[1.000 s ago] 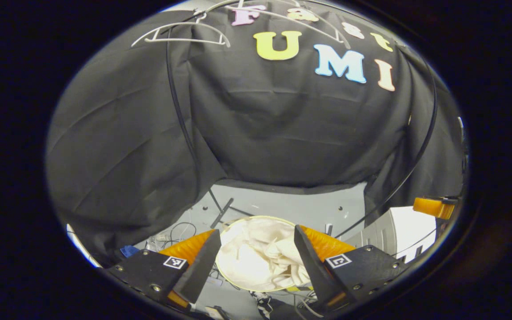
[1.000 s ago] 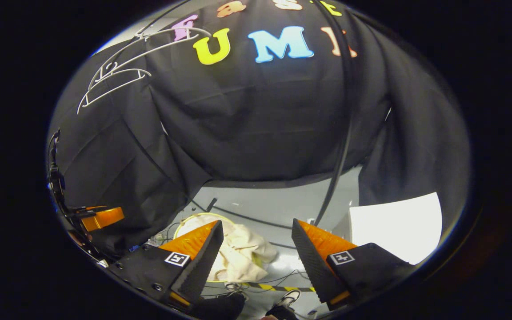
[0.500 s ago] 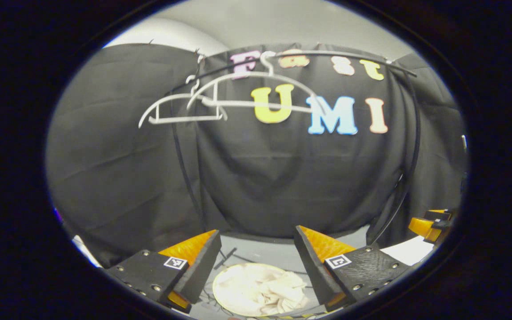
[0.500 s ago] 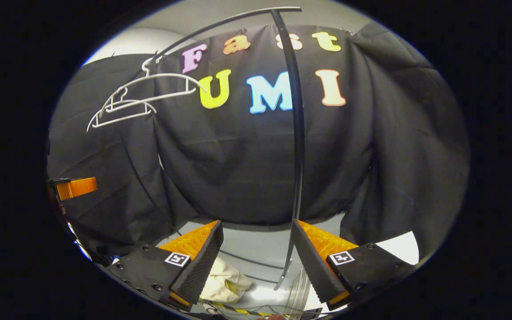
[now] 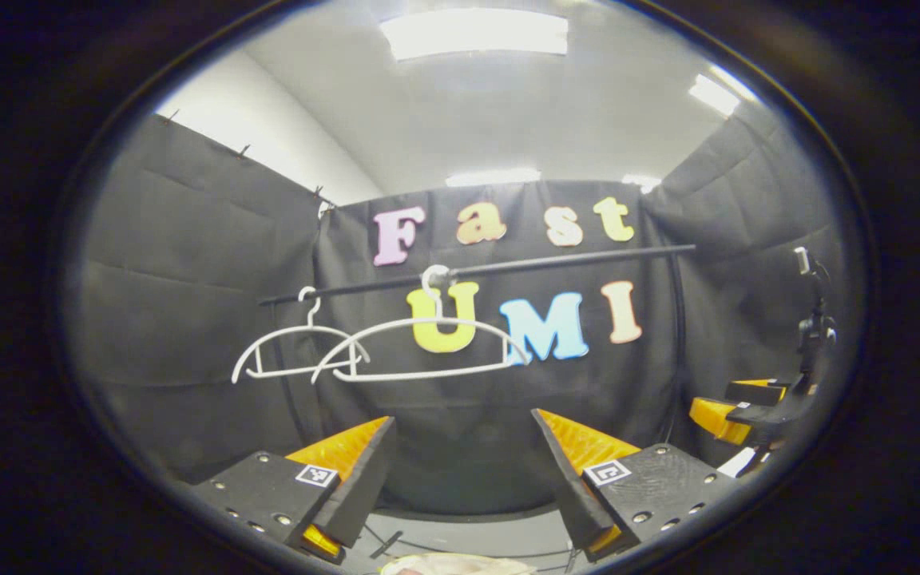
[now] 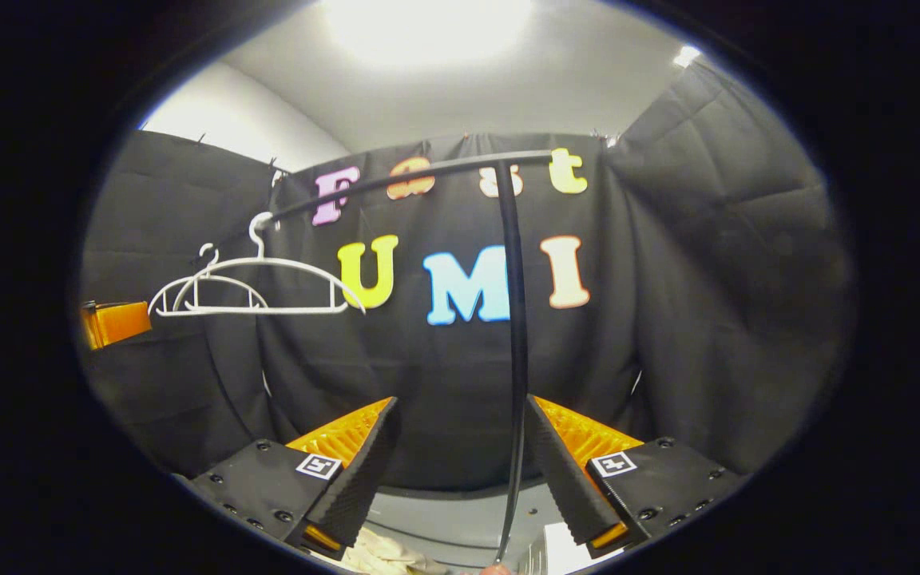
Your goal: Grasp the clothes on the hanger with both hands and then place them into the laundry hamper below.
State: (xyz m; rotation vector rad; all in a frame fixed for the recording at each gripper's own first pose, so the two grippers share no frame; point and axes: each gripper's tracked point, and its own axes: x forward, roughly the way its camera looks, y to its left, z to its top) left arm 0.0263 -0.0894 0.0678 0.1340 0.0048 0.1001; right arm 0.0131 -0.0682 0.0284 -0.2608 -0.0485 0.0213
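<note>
Two bare white hangers [image 5: 420, 347] hang on a black rail [image 5: 508, 267] in front of the booth's wall. My left gripper [image 5: 461, 431] is open and holds nothing; it points at the wall below the hangers. A sliver of the cream clothes [image 5: 460, 565] shows at the bottom edge, low beneath the fingers. In the right gripper view the hangers [image 6: 256, 283] hang at upper left. My right gripper [image 6: 461, 415] is open and holds nothing, with a bit of cream clothes [image 6: 384, 555] under its left finger.
The rack's black upright post [image 6: 516, 359] runs down just beside my right gripper's right finger. The other gripper [image 5: 727, 411] shows at the right edge of the left gripper view, and one [image 6: 113, 319] shows at the left edge of the right gripper view. Grey floor [image 6: 444, 519] lies below.
Both grippers have tilted and risen from looking down at the hamper of cream clothes to facing the rail and hangers. The clothes have slid to the bottom edge. Both stay open.
</note>
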